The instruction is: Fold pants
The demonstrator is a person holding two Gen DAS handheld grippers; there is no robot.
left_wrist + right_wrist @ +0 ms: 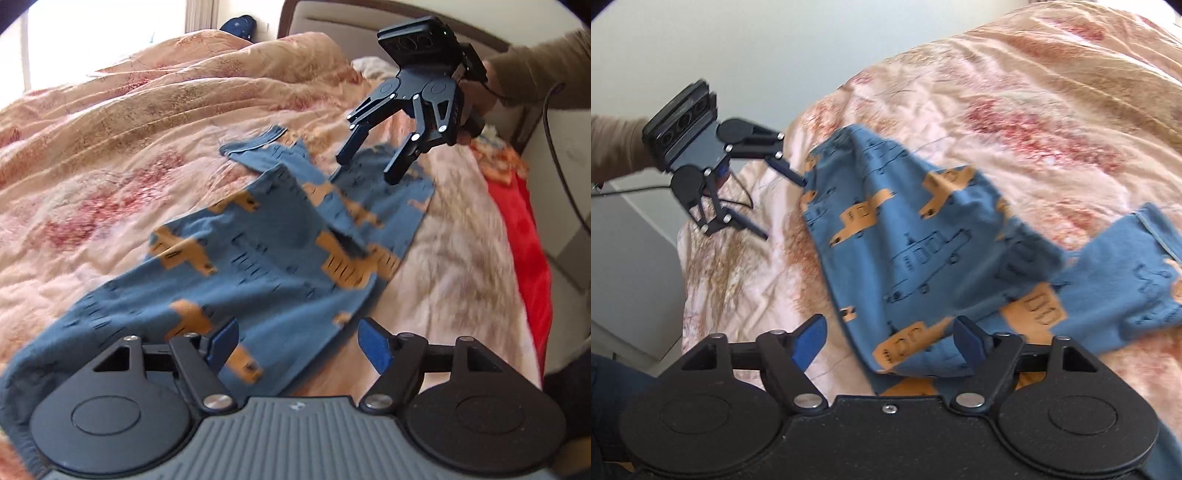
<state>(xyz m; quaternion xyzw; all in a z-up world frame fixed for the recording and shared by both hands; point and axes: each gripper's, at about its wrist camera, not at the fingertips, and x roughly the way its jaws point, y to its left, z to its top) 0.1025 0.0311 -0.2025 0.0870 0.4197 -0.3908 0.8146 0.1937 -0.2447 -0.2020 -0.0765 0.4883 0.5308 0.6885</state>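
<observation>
Blue pants with orange vehicle prints lie partly folded and rumpled on the bed; they also show in the right wrist view. My left gripper is open and empty, just above the near end of the pants. It also shows in the right wrist view, open beside the pants' edge. My right gripper is open and empty over the other end of the pants. In the left wrist view it hovers open above the far end.
The bed carries a pink and beige floral quilt, bunched high at the back. A red blanket runs along the right bed edge. A headboard stands behind. A white wall lies beyond the bed.
</observation>
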